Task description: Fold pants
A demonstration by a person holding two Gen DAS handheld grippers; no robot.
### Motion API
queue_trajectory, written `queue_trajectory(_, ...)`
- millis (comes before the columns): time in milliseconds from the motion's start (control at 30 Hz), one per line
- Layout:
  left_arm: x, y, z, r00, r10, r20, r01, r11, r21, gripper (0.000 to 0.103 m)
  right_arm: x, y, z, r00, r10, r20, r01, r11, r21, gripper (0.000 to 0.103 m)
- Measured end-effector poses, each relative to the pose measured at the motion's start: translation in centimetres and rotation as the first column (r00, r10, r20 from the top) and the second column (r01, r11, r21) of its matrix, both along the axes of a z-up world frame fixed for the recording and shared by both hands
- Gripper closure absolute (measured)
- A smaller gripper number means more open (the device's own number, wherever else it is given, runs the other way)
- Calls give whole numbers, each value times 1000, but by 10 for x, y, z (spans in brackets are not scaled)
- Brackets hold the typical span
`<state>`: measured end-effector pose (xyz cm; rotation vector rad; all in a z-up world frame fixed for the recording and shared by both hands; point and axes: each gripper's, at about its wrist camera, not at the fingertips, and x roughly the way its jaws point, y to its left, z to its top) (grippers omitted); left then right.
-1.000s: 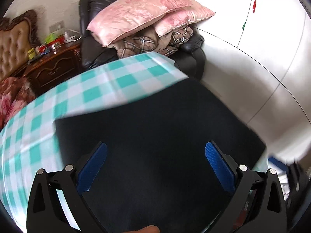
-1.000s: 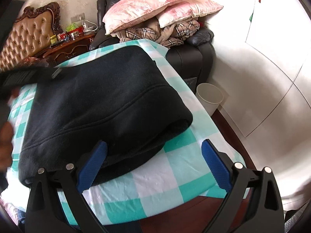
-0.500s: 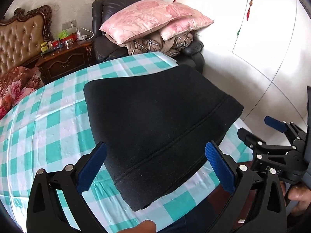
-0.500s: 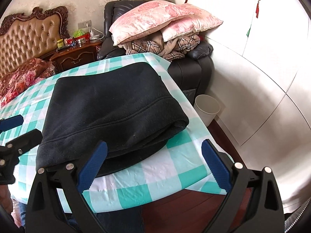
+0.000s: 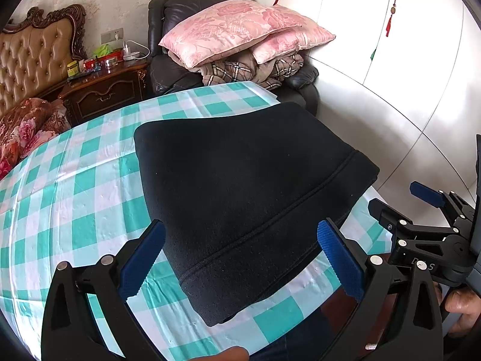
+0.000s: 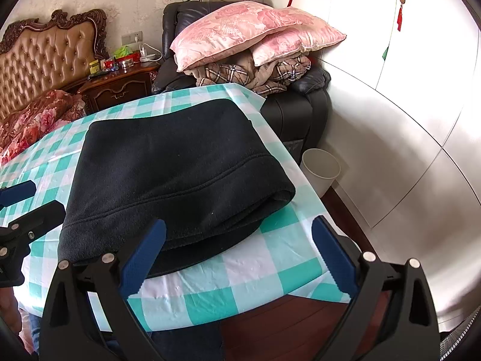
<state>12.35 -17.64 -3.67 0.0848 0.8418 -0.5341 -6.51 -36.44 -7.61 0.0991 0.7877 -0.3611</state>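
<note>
The black pants lie folded into a thick rectangle on the green-and-white checked tablecloth, near the table's right edge. They also show in the right wrist view. My left gripper is open and empty, held above the near edge of the pants. My right gripper is open and empty, held above the table's near right corner, apart from the pants. The right gripper shows in the left wrist view, and the left gripper shows at the left edge of the right wrist view.
A dark armchair piled with pink pillows and a plaid blanket stands behind the table. A white bin sits on the floor to the right. A bed headboard and a wooden nightstand stand at the back left. White wardrobe doors are on the right.
Both grippers have pulled back and up from the folded pants. The left view was close over the cloth one second ago; it now shows the whole bundle lying still.
</note>
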Motion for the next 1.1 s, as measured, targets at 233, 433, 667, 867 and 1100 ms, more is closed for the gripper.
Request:
queue_trajectory(233, 0, -1, 0, 1000, -1, 1, 1, 1000, 0, 5, 0, -1, 0, 1000, 0, 0, 0, 1000, 0, 6)
queue_trajectory(433, 0, -2, 1, 1000, -1, 5, 1, 1000, 2, 5, 0, -1, 0, 1000, 0, -1, 0, 1000, 2, 6)
queue_trajectory(667, 0, -3, 0, 1000, 1, -1, -1, 1000, 1, 5, 1, -1, 0, 1000, 0, -1, 0, 1000, 1, 6)
queue_trajectory(867, 0, -3, 0, 1000, 0, -5, 0, 1000, 1, 5, 0, -1, 0, 1000, 1, -2, -1, 1000, 3, 6)
queue_trajectory(1100, 0, -3, 0, 1000, 0, -5, 0, 1000, 0, 5, 0, -1, 0, 1000, 1, -3, -1, 1000, 4, 6)
